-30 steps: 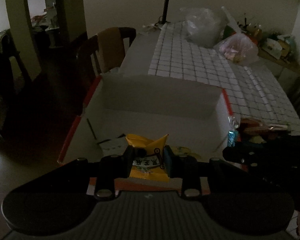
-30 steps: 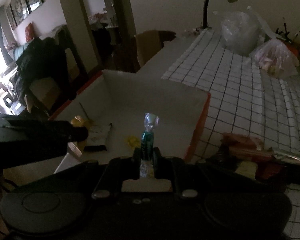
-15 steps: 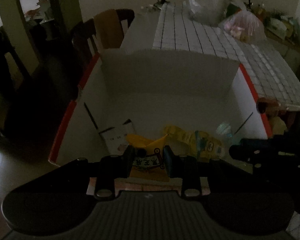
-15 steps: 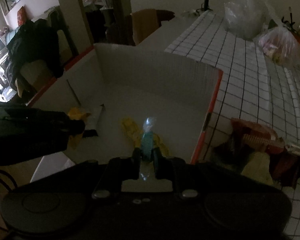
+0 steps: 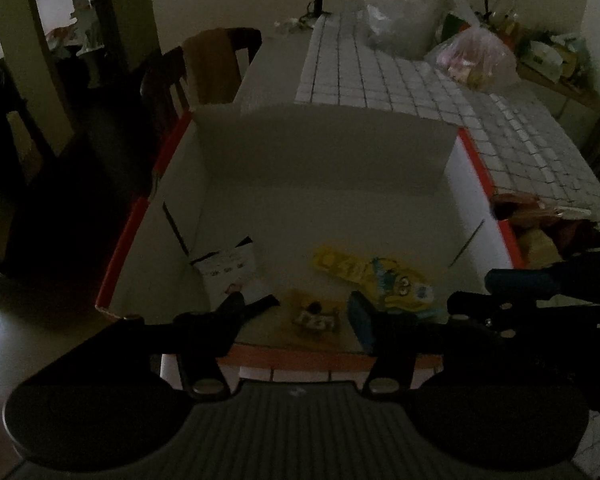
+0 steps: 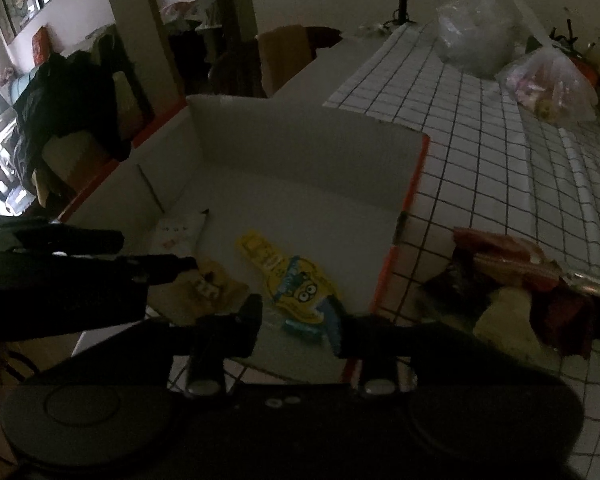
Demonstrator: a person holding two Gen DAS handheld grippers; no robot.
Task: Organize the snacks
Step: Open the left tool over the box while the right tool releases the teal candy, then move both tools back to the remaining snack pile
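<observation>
drop step, both at once. left black gripper [image 5: 300,312] with jaws just spread, nothing pinched, small yellow crinkly snack packet [image 5: 314,318] lying loose under them on the box floor. right black gripper [image 6: 296,316] with jaws just spread too, small teal wrapped candy [image 6: 302,326] let go below, just beside the long yellow cartoon-face snack pouch [image 6: 292,280]. all inside the big white cardboard box with orange edges [image 5: 476,164]. further right, on the white checked table [image 6: 500,152], a heap of red and brown snack bags [image 6: 516,276] not yet packed. next: lift both out, reach over to the heap, pinch one more.
</observation>
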